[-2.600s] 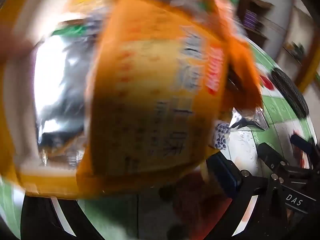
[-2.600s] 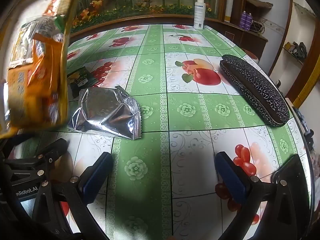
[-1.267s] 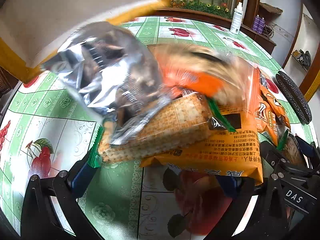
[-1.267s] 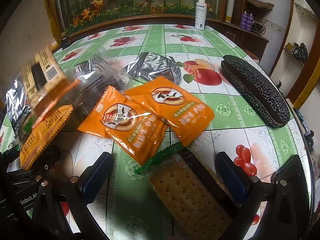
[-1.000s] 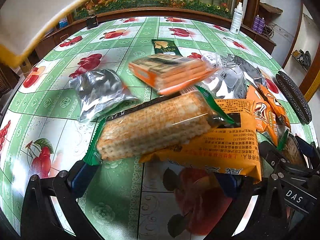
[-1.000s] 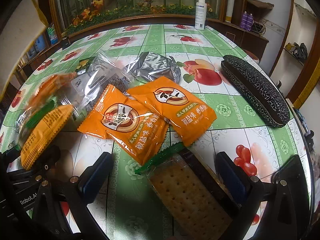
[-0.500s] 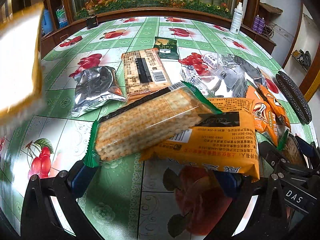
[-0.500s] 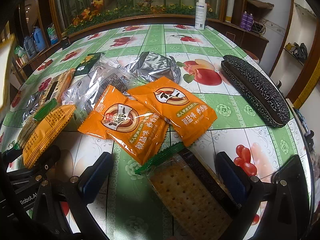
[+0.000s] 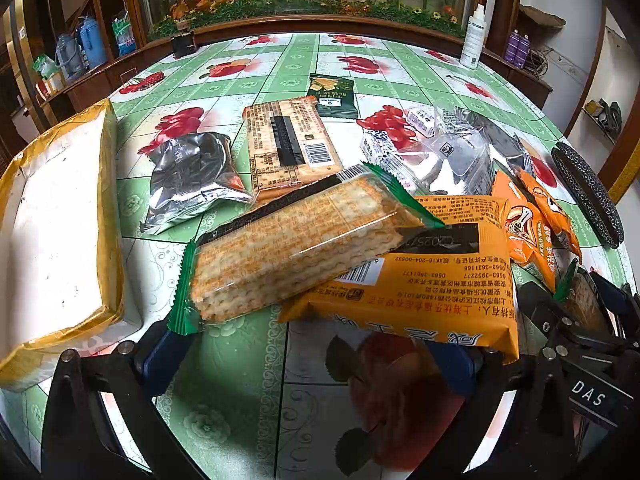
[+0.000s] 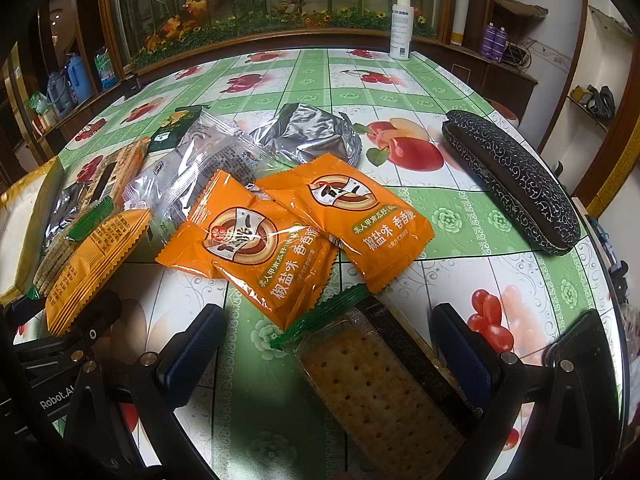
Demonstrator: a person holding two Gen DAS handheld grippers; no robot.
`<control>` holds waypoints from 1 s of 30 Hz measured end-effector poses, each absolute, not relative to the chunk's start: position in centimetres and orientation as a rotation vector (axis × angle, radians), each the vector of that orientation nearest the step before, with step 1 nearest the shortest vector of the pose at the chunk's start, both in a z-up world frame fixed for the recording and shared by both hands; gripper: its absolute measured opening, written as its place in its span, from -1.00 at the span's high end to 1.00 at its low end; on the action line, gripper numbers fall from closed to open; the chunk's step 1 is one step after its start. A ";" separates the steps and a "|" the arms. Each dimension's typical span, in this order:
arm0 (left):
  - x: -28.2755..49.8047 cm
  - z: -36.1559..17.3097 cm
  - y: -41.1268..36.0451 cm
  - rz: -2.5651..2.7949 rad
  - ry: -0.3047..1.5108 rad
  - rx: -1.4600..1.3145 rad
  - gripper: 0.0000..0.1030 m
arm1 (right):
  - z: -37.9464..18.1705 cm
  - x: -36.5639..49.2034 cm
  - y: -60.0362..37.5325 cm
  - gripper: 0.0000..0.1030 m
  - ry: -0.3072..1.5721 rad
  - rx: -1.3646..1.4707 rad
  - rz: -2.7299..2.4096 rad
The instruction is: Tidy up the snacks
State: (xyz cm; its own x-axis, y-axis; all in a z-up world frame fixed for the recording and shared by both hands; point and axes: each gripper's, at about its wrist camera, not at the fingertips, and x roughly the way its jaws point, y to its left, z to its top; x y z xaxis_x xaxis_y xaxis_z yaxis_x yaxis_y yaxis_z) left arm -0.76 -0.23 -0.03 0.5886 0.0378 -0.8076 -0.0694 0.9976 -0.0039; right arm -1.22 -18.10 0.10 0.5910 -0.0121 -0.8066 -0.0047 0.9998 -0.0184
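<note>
snacks (image 9: 312,240) newly dumped from box (image 9: 60,216), now scattered on table (image 10: 460,216); left gripper (image 9: 304,356) and right gripper (image 10: 324,340) fingers spread, empty; sorting not begun.

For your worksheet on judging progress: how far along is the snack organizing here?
Done: nothing sorted; snacks lie in a loose heap, a cracker pack atop an orange pack. In hand: nothing; left tool and right tool are open. Left: everything, including two orange pouches.

Daylight, bright and sharp; glare on the foil bag (image 9: 192,176); fisheye bends the edges, corners black; a shadow at lower centre.
</note>
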 end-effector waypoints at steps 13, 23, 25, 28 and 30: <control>-0.8 -0.1 -0.2 0.063 0.928 -0.034 -1.00 | 0.1 -1.2 -18.1 -1.00 0.939 -0.019 -0.004; -1.0 0.0 -0.6 0.081 0.940 -0.044 -1.00 | 0.1 -1.2 -18.1 -1.00 0.940 -0.023 0.007; -1.6 0.0 -0.4 0.078 0.941 -0.032 -1.00 | 0.1 -1.2 -18.1 -1.00 0.940 -0.024 0.009; -2.0 0.0 -0.6 0.007 0.981 0.005 -1.00 | 0.1 -1.0 -18.1 -1.00 0.941 -0.026 0.013; -2.5 0.0 -0.8 -0.044 1.015 0.030 -1.00 | 0.1 -1.0 -18.1 -1.00 0.941 -0.029 0.018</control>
State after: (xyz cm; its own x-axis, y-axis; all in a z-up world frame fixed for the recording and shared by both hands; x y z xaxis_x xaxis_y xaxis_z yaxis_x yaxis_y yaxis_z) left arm -2.49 -0.80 0.00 0.5268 -0.0229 -0.8497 0.0505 0.9987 0.0044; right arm -1.02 -18.08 0.13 0.5891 0.0027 -0.8081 -0.0282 0.9995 -0.0172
